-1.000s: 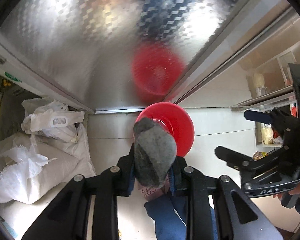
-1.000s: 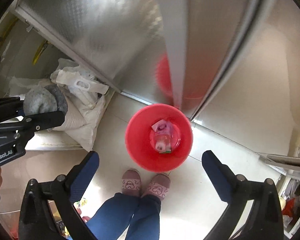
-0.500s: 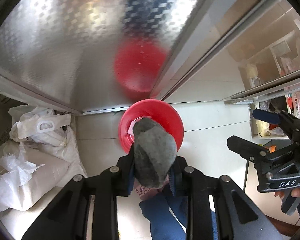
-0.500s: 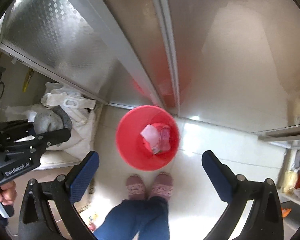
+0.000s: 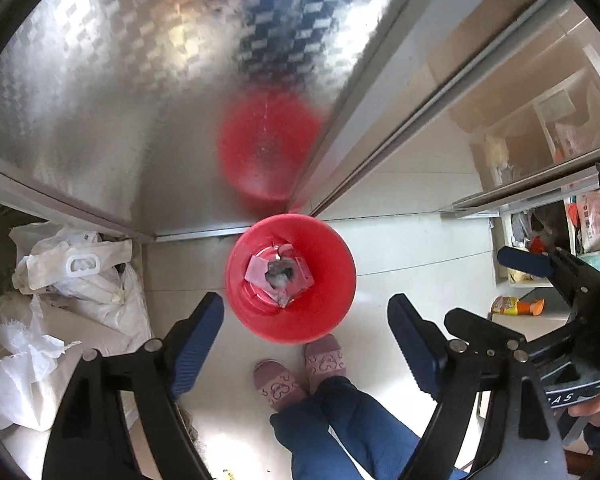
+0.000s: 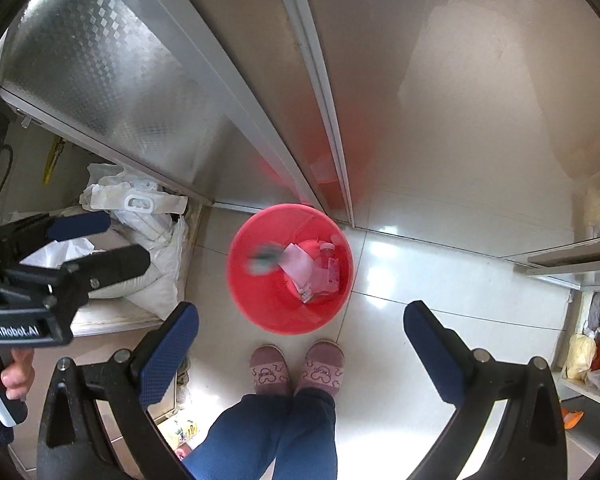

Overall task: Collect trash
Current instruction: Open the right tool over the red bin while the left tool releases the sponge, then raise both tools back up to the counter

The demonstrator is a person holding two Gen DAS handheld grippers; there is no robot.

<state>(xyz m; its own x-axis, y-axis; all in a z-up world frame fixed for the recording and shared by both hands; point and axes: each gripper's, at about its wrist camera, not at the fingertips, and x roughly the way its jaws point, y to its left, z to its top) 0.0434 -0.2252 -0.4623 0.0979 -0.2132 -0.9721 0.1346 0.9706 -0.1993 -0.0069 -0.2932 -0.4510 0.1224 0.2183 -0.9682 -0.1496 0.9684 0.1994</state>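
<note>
Going left to right: on the far left there's a pile of white sacks [image 5: 80, 280] slumped on the floor against the shiny metal cabinet [image 5: 140, 80]. Next over, the left gripper [image 5: 306, 340] hangs above the red bin [image 5: 332, 312]; its jaws have just been opening and stand wide with nothing between them. The grey wad [image 5: 278, 274] is down in the bin, on top of the paper scraps [image 6: 300, 264] and what looks like a small plastic bottle. In the right wrist view it shows as a blur near the bin's left inner wall, so I'd guess it's only just landing.

The person's pink slippers [image 6: 296, 372] are right at the bin's near edge. The right gripper [image 6: 300, 344] is also spread wide and empty, hanging over the same spot.

What could go wrong: not much for this piece, I reckon. The bin sits tight against the cabinet corner and just beside the feet, so a careless step could nudge or tip it. If there's more trash to fetch, the two grippers are close together and could knock each other while turning away.

Readable writing: "GenRobot.AI" on the left gripper's body in the right wrist view, and "AS" (partly hidden) on the right one in the left view. The packets on the shelves at far right are too small to read.
</note>
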